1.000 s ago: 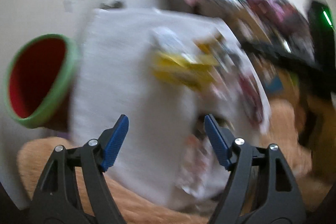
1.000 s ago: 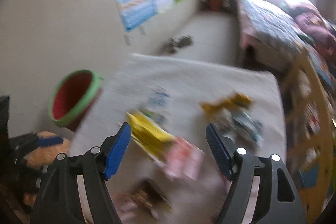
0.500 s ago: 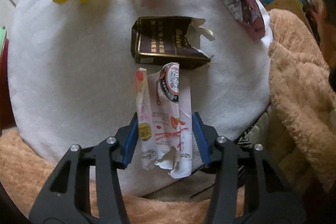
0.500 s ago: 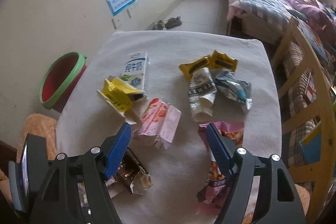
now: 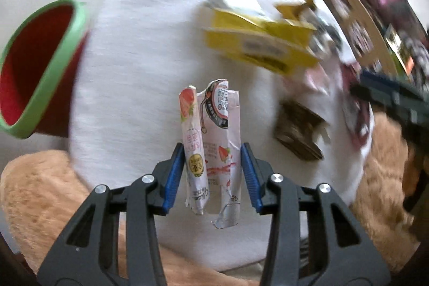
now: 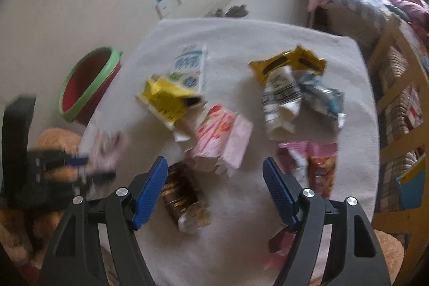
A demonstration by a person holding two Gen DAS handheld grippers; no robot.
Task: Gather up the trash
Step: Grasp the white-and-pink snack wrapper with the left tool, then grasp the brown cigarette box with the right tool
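Between the jaws of the left gripper (image 5: 213, 173), closing inward: a flattened pink strawberry milk carton (image 5: 211, 149), blue pads at or just beside its two long edges, firm contact hard to confirm. Carton apparently raised above the white tabletop (image 5: 139, 66), its lower end hanging torn and ragged toward the camera. Long axis straight ahead along the fingers, printed top end pointing away toward the middle of the tabletop. Judged very light, thin, soft card, easily buckled and somewhat slick on its printed face; best held across the narrow width at mid-length, as here, not by the torn flaps. Beyond and right: a crushed brown carton (image 5: 299, 134), then a yellow box (image 5: 257, 44), blurred. Far left, off the tabletop edge: a red bin with green rim (image 5: 40, 66), likely destination. Right gripper (image 6: 214, 192) hanging wide open and holding nothing over the same tabletop, with a second pink carton (image 6: 222, 138) lying ahead of it, a pink snack wrapper (image 6: 316, 162) to the right, and a yellow wrapper (image 6: 289, 63) further off.
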